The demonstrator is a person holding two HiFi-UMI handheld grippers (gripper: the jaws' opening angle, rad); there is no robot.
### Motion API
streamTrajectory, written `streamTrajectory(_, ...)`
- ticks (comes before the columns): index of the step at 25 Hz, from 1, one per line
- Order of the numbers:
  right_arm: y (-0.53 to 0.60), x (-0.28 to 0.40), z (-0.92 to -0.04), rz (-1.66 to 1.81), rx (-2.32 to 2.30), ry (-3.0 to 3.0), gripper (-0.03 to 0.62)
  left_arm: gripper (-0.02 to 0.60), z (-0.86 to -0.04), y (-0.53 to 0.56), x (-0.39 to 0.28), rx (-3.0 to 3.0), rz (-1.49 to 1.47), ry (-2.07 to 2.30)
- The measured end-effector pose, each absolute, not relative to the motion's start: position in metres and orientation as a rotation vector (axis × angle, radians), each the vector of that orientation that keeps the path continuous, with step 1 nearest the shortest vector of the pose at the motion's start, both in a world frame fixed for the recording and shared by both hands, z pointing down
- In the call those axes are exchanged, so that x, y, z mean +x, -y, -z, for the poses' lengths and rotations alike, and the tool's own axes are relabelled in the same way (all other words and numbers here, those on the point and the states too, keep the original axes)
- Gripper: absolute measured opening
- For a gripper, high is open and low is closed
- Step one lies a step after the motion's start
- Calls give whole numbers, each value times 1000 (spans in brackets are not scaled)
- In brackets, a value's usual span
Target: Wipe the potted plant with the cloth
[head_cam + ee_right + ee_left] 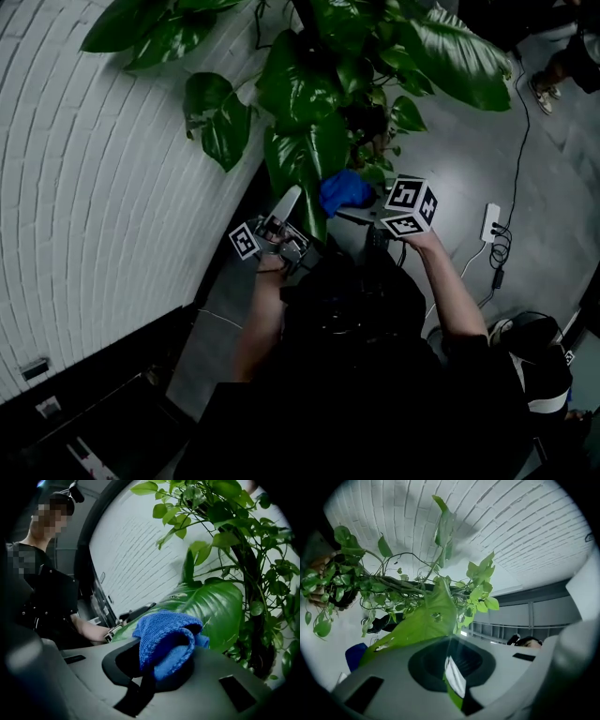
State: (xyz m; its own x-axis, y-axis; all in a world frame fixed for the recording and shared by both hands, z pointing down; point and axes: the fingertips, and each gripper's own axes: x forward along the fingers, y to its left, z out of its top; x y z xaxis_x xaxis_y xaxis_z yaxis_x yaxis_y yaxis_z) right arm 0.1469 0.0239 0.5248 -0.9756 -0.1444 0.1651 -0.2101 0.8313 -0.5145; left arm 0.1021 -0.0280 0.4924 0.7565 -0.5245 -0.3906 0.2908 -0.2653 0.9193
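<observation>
Potted plant [337,56] glossy-leaved, left gripper [451,670] pinching leaf [426,620] — right gripper [164,665] clamping blue cloth [164,634]

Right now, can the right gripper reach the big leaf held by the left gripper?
Likely yes: the right gripper holds the cloth right beside that leaf, nothing between them.

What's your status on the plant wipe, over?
Left gripper shut on a leaf. Right gripper shut on the cloth, beside that leaf, contact unclear. Nothing seen between them.
</observation>
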Motion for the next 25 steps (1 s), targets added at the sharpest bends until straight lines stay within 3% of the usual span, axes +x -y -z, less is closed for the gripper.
streamTrajectory(9,62,242,-425,-739,872,3108,60,26,-494,26,106,1633,798,189)
streamTrajectory(19,13,148,-492,-773,343,3006,60,26,-489,27,113,1620,828,170)
streamTrajectory(25,-38,140,-515,-817,228,2980,60,27,-490,26,110,1625,822,194)
